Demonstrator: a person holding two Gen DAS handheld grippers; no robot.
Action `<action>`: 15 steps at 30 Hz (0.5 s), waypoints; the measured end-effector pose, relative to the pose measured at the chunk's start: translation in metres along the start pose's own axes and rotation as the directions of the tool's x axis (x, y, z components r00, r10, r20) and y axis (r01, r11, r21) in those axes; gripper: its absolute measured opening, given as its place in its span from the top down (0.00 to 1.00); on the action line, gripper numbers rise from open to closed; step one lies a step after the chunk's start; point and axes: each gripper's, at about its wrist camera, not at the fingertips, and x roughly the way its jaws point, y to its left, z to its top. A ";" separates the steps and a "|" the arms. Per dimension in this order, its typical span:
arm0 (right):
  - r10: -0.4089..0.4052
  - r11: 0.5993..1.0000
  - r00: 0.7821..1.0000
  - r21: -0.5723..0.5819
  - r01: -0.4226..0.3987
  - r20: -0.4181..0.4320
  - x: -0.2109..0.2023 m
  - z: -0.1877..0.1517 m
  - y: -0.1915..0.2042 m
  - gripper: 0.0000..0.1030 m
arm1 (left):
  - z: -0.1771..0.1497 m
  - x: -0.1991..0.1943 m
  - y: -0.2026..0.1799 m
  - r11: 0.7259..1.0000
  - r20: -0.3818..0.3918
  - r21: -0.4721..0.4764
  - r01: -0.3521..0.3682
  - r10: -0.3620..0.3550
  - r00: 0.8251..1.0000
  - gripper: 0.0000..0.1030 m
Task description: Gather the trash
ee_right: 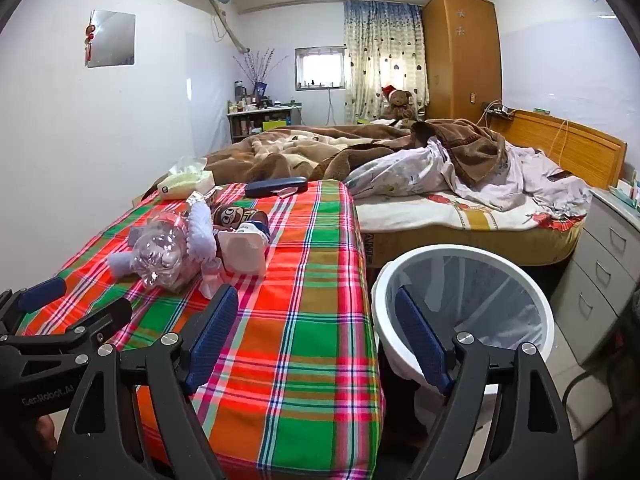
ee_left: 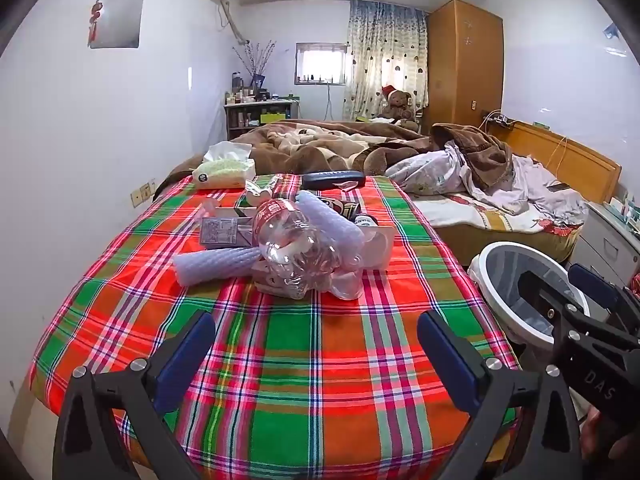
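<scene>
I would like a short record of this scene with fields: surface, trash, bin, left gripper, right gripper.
surface: table with plaid cloth
trash: crushed clear bottle, foam sleeves and cartons piled mid-table
bin: white bin with liner, on the floor beside the table's right edge
left gripper: open, holds nothing, short of the pile
right gripper: open, holds nothing, over the table edge next to the bin

Both wrist views face bed, share plaid tablecloth (ee_left: 280, 360); right nearer bin (ee_right: 464, 256).
</scene>
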 end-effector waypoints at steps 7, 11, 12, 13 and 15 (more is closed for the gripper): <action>-0.001 1.000 1.000 -0.006 0.001 -0.002 -0.002 0.001 0.003 0.20 | 0.002 0.004 0.003 1.000 -0.014 0.023 -0.007 0.007 1.000 0.00; 0.000 1.000 1.000 -0.013 0.000 0.002 -0.003 -0.002 0.004 0.20 | 0.001 0.001 0.003 1.000 -0.004 0.006 -0.014 0.014 1.000 0.00; 0.000 1.000 1.000 -0.013 0.000 0.001 -0.003 -0.002 0.003 0.20 | 0.001 -0.001 0.003 1.000 0.001 0.006 -0.015 0.015 1.000 0.00; 0.003 1.000 1.000 -0.016 -0.003 -0.002 -0.002 -0.002 0.004 0.20 | 0.000 -0.005 0.006 1.000 0.007 -0.001 -0.014 0.014 1.000 0.00; 0.005 1.000 1.000 -0.019 -0.005 -0.002 -0.004 -0.001 0.006 0.20 | 0.001 -0.006 0.006 1.000 0.009 -0.002 -0.013 0.013 1.000 0.00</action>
